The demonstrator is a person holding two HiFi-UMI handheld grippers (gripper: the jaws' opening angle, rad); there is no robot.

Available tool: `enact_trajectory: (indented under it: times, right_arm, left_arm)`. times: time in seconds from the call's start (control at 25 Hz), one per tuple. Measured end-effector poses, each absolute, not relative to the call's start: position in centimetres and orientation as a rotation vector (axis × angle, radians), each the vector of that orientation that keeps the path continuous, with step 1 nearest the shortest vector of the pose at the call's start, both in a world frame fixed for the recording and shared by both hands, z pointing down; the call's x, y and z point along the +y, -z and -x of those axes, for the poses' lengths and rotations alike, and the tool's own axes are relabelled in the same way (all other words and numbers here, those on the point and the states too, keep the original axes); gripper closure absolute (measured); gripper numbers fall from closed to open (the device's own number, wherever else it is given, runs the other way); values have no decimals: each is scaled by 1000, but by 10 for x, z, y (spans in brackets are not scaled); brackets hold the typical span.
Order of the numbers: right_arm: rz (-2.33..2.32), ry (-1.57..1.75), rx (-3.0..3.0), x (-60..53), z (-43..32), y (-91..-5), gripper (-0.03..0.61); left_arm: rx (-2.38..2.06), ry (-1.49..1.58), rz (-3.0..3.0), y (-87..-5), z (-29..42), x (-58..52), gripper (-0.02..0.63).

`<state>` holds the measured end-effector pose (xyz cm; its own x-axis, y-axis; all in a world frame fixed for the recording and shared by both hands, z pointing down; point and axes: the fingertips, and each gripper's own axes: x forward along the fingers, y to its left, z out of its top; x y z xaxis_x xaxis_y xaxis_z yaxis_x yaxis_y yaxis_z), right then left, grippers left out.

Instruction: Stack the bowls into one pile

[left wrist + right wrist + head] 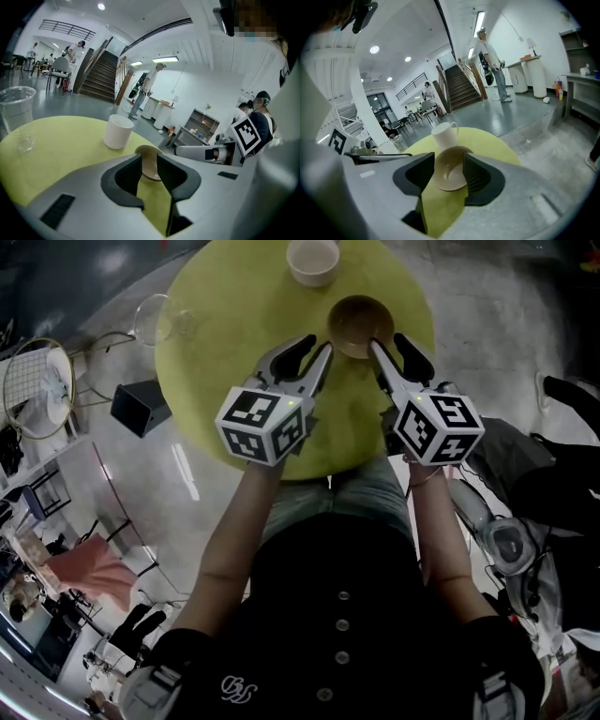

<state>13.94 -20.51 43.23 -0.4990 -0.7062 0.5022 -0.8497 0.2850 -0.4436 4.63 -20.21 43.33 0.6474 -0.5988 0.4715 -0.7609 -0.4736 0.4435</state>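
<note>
Brown and shallow, the bowl (359, 322) is seen upright on the yellow-green table (225, 324), just ahead of both grippers, with a white cup (312, 259) beyond it and a clear plastic cup (155, 320) well apart at the table's left edge. The right gripper (387, 341) is held with its jaws apart and nothing clamped, and the bowl's near right rim lies at their tips. The left gripper (319, 343) is likewise held unclamped with a narrow gap between its jaws, just beside the bowl's left rim; whether it touches the bowl cannot be told.
</note>
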Motion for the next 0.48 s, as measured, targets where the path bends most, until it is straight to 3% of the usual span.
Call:
enact_trajectory:
  times: [0.2,0.48]
  right_arm:
    - [-1493,-936,-2444,-189,-125,-389,411]
    - [-1554,-859,-2517,-148,-98,-353,516]
  left_arm:
    - [-1025,-288,-2308,-398,-35,-187,526]
    - [-973,-232,-2400,-364,-14,-150,526]
